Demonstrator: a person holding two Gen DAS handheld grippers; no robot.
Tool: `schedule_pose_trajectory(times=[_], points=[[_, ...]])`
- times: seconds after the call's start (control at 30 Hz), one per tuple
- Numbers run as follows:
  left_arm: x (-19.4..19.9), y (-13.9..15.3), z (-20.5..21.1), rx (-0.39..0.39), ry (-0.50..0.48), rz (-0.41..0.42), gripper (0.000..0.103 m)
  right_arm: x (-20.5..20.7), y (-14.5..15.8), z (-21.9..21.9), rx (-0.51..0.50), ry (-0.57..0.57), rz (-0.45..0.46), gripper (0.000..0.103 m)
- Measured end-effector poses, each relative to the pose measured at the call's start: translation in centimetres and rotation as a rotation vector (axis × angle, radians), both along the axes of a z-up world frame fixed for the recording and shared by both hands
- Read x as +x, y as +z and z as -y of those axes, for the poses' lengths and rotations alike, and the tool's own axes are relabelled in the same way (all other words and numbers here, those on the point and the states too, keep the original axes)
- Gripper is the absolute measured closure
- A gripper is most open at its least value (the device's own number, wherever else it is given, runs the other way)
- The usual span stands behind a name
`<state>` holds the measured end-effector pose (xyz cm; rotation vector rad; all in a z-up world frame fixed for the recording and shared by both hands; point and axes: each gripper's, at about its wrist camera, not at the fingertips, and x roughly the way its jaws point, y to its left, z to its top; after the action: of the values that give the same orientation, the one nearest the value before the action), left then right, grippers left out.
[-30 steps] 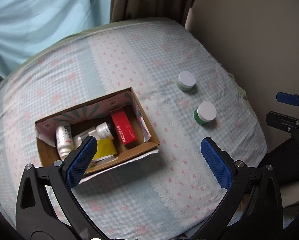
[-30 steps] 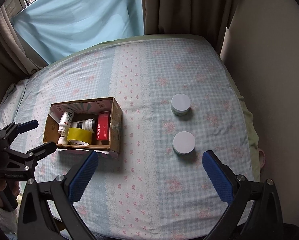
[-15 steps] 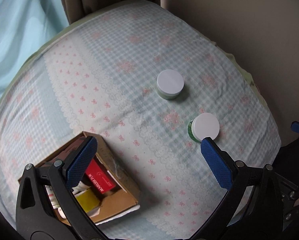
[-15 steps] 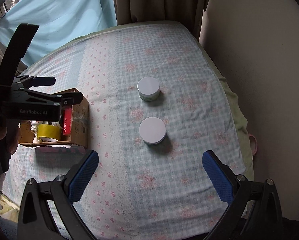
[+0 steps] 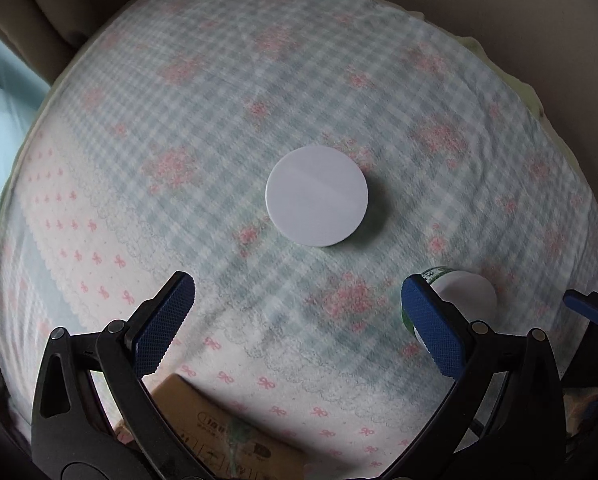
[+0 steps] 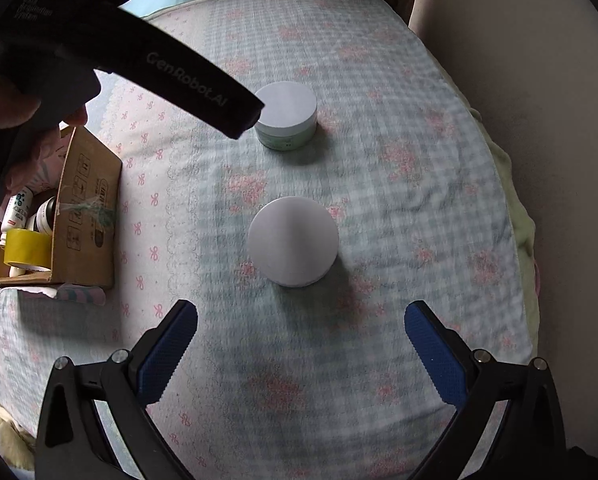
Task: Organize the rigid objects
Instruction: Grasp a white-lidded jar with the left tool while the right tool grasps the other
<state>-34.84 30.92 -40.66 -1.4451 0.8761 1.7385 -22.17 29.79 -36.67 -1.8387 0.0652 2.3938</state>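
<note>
Two round jars with white lids stand on the patterned bedspread. The far jar (image 5: 317,195) (image 6: 286,114) lies ahead of my open, empty left gripper (image 5: 299,322). The near jar (image 6: 292,235) (image 5: 461,290) lies just ahead of my open, empty right gripper (image 6: 301,350); in the left wrist view it is partly hidden behind the right finger. A cardboard box (image 6: 85,216) at the left holds a yellow tape roll (image 6: 27,249) and bottles (image 6: 19,210). The left gripper's black body (image 6: 171,76) reaches over toward the far jar in the right wrist view.
The bed's right edge meets a beige wall (image 6: 539,120). Curtains (image 5: 39,40) hang at the head of the bed. A corner of the box (image 5: 219,432) shows under my left gripper. The right gripper's blue fingertip (image 5: 589,308) shows at the right.
Both grippers have moved right and closer to the jars. The left gripper has left the box and now hangs over the far jar; the right has centred on the near jar.
</note>
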Motion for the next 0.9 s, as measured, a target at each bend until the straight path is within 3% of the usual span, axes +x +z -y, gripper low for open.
schedule_pose_trajectory(times=[0.2,0.4,0.47,0.63,0.7,0.9], points=[[-0.6,-4.2,-2.4,-0.041,-0.046,0.002,0.000,-1.5,-4.0,0.1,0.021,-0.003,0.015,0.000],[-1.5,-5.7,-3.9,-0.042,-0.047,0.004,0.000,-3.2,-5.7,0.8,0.016,0.025,0.032,0.000],[-1.9,-6.1,-4.3,-0.048,-0.034,0.025,0.001,-3.8,-6.1,0.6,0.023,0.042,0.037,0.009],[-2.4,-7.0,-5.0,-0.058,-0.021,0.068,0.020,-4.8,-6.7,-0.2,0.021,0.055,0.024,0.012],[-2.5,-7.4,-5.2,-0.067,-0.020,0.079,0.032,-5.0,-7.0,-0.4,0.009,0.060,0.026,0.018],[-2.5,-7.3,-5.1,-0.052,-0.019,0.077,0.035,-5.2,-7.2,-0.6,0.000,0.061,0.033,0.035]])
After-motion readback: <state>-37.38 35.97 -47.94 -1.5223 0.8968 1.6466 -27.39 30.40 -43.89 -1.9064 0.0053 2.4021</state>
